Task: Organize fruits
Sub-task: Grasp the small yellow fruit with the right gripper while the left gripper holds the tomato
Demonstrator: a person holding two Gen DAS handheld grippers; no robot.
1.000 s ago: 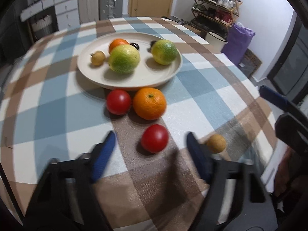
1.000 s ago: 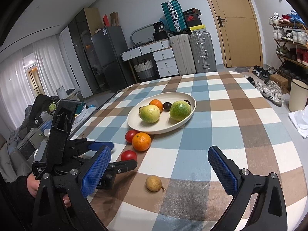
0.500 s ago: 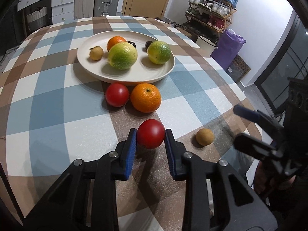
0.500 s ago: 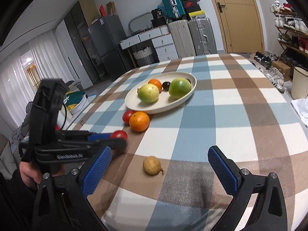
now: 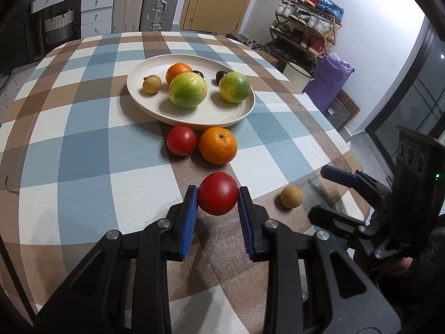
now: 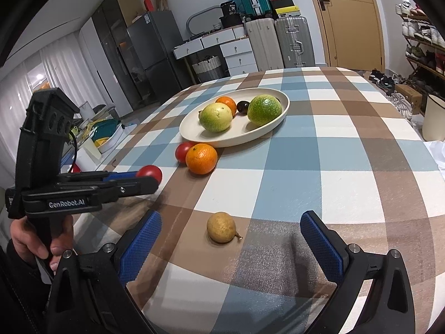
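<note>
A smooth, glossy red tomato [image 5: 218, 193] sits pinched between the ribbed blue pads of the left gripper [image 5: 217, 203], just above the tabletop [image 5: 83, 144], whose cloth is checked in brown, blue and white. The right gripper [image 6: 230, 239] is spread wide around a dull tan round fruit [image 6: 221, 227]. A cream ribbed plate [image 5: 242, 108] holds green and orange citrus; suitcases [image 5: 161, 2] stand behind.
</note>
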